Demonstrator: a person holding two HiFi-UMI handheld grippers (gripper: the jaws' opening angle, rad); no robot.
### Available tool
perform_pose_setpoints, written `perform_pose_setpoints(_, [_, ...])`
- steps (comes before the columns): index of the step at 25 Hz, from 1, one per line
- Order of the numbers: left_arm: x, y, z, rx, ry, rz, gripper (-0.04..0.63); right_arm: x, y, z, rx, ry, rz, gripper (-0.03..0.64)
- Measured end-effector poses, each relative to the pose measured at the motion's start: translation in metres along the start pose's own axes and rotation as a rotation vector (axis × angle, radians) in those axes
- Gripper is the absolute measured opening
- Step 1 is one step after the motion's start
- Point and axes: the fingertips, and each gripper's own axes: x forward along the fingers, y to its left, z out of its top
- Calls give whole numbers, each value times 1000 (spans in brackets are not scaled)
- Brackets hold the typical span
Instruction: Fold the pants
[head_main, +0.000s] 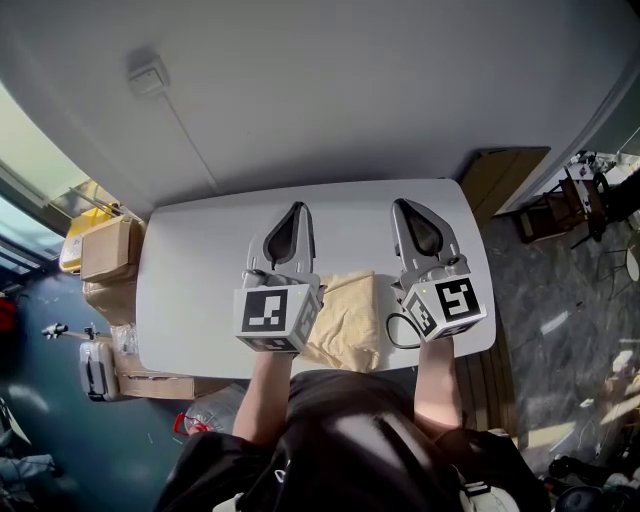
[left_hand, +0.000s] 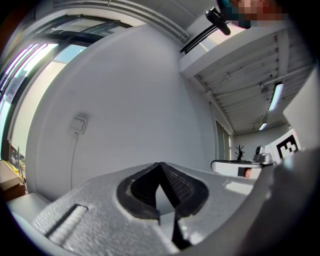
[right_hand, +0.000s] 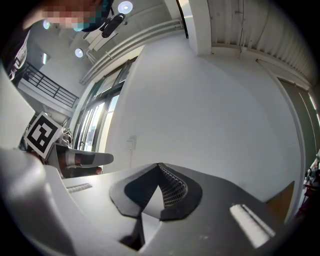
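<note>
The beige pants (head_main: 346, 318) lie folded in a compact bundle at the near edge of the pale grey table (head_main: 200, 260), between my two forearms. Both grippers are held level above the table and point toward the far wall. My left gripper (head_main: 297, 208) is shut with nothing between its jaws; its tips meet in the left gripper view (left_hand: 160, 165). My right gripper (head_main: 400, 204) is shut and empty too, with the pads touching at the tip (right_hand: 160, 166). Neither gripper touches the pants, which lie behind the fingertips, beside the marker cubes.
A black cable loop (head_main: 393, 330) lies on the table by the right marker cube. Cardboard boxes (head_main: 105, 250) stand left of the table, and a flat cardboard sheet (head_main: 505, 172) leans at the back right. A wall switch (head_main: 149, 76) sits on the far wall.
</note>
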Motion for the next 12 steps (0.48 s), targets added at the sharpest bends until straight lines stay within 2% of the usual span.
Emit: perform_pose_setpoints(12, [1, -6, -19, 0, 41, 9, 3, -3, -5, -16, 27, 28, -6, 5])
